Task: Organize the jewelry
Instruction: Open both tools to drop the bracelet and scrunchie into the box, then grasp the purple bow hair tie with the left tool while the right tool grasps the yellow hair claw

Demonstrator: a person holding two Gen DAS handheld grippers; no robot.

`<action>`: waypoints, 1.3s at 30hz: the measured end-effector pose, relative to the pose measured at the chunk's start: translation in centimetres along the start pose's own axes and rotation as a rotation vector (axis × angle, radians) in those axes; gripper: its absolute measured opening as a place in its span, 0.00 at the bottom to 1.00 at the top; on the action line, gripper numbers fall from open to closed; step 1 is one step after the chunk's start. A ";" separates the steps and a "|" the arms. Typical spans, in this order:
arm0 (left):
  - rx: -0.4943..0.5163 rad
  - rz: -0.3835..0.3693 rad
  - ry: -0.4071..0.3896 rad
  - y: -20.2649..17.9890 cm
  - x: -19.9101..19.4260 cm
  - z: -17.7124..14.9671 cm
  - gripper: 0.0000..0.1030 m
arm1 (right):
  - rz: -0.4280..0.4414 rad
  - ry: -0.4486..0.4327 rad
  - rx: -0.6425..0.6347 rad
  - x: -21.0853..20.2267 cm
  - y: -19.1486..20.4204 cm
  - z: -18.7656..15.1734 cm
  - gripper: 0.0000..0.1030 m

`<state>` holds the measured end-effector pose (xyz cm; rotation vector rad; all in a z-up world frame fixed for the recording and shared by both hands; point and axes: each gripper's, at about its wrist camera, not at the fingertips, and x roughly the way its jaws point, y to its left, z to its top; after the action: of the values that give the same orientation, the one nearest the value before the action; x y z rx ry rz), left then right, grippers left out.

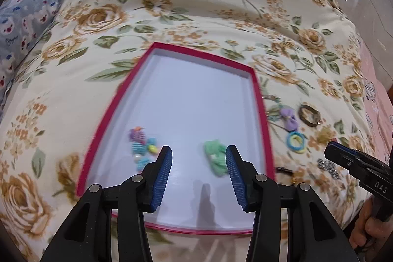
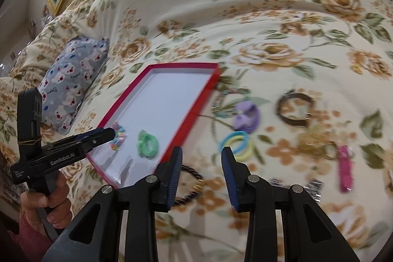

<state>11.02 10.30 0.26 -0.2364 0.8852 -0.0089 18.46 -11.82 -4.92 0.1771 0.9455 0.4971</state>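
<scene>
Green scrunchie [image 1: 216, 160] lies in the red tray [image 1: 258, 95], just off the left claw [image 1: 199, 158], jaws apart, empty. Right claw [image 2: 202, 155], also apart, hangs over the bedspread [image 2: 270, 28] near pastel bands [image 2: 237, 141].

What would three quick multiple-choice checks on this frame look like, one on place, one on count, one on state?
1. Where does the green fabric hair tie lie?
A. inside the red-rimmed white tray
B. on the floral quilt
C. on the blue pillow

2. How many item clusters lie in the tray?
A. none
B. two
C. five

3. How do the left tongs stand?
A. clamped on the green tie
B. shut, empty
C. open, empty

Key:
1 A, it rests on the tray's white floor.
2 B, only the green tie and the multicoloured pile of small hair clips lie there.
3 C, the blue pads stand apart with nothing between them.
</scene>
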 end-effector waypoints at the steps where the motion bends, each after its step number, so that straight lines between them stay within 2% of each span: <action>1: 0.008 -0.006 0.000 -0.4 -0.1 0.0 0.44 | -0.010 -0.005 0.009 -0.5 -0.6 -0.1 0.35; 19: 0.127 -0.069 0.043 -6.9 1.2 1.3 0.47 | -0.142 -0.053 0.150 -5.0 -8.4 -2.4 0.36; 23: 0.149 -0.073 0.050 -8.2 2.0 1.7 0.47 | -0.150 -0.050 0.157 -4.8 -9.1 -2.2 0.37; 25: 0.157 -0.077 0.055 -8.9 2.6 2.1 0.47 | -0.148 -0.047 0.154 -4.5 -9.2 -2.0 0.43; 33: 0.190 -0.093 0.087 -10.9 5.6 3.7 0.48 | -0.147 -0.030 0.113 -2.9 -9.3 -0.7 0.44; 36: 0.197 -0.103 0.105 -11.6 7.0 4.3 0.48 | -0.152 -0.017 0.095 -2.2 -9.4 -0.3 0.50; 39: 0.207 -0.112 0.123 -12.6 8.7 5.0 0.48 | -0.168 -0.006 0.073 -1.5 -9.6 0.2 0.51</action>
<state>21.52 -1.86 -0.72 -0.0920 0.9845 -0.2202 21.06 -20.93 -7.12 0.1634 0.9638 0.3068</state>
